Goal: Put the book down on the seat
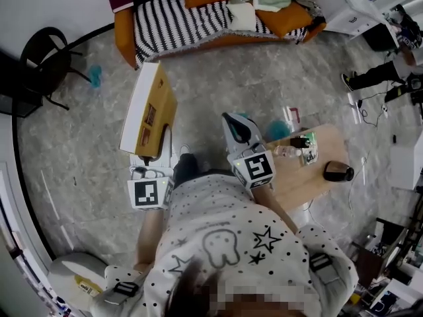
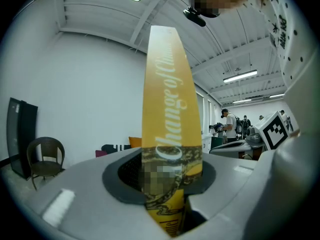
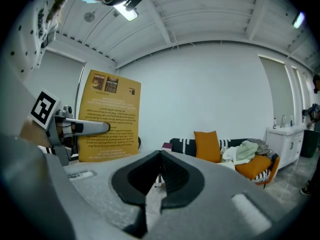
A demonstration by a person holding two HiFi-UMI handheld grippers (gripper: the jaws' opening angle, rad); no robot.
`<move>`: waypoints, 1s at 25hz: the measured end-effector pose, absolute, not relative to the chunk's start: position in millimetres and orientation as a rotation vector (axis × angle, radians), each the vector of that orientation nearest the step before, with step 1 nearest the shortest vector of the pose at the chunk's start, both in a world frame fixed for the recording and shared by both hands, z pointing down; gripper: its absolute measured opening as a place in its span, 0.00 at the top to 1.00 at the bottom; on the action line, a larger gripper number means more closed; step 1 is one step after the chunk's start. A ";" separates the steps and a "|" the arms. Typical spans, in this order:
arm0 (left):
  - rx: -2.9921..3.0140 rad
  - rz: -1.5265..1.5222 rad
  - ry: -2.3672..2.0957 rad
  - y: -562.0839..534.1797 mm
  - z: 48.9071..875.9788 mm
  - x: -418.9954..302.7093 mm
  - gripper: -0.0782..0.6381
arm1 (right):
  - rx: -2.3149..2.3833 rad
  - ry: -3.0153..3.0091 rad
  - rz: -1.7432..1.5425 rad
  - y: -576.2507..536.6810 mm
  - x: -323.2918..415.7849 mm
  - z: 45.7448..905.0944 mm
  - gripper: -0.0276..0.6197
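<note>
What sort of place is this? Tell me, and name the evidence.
Probably a lab or studio with a mock lounge: an orange sofa and small wooden table stand under an open beamed ceiling with strip lights.

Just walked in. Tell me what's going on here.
A person holds a tool in each hand. The left tool is clamped on a yellow book, which stands up on end above the floor. The right tool is shut and empty beside it. The orange sofa, draped with a striped throw, lies ahead across the floor, so the book is not on the seat yet.
</note>
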State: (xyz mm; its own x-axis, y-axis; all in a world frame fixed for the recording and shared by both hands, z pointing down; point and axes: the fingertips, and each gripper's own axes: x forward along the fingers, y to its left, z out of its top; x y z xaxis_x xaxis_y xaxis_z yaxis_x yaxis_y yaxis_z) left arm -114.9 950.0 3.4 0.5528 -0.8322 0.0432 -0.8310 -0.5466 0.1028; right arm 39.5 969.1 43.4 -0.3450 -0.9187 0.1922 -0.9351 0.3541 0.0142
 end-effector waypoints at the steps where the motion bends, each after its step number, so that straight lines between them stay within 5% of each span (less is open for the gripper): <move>1: 2.670 -0.018 -1.433 944.4 2.2 -117.9 0.69 | 1.700 -2.435 0.150 962.5 38.0 43.8 0.96; 25: 2.621 -0.010 -1.414 876.9 20.4 -157.7 0.69 | 1.742 -2.335 0.134 885.0 16.5 49.1 0.96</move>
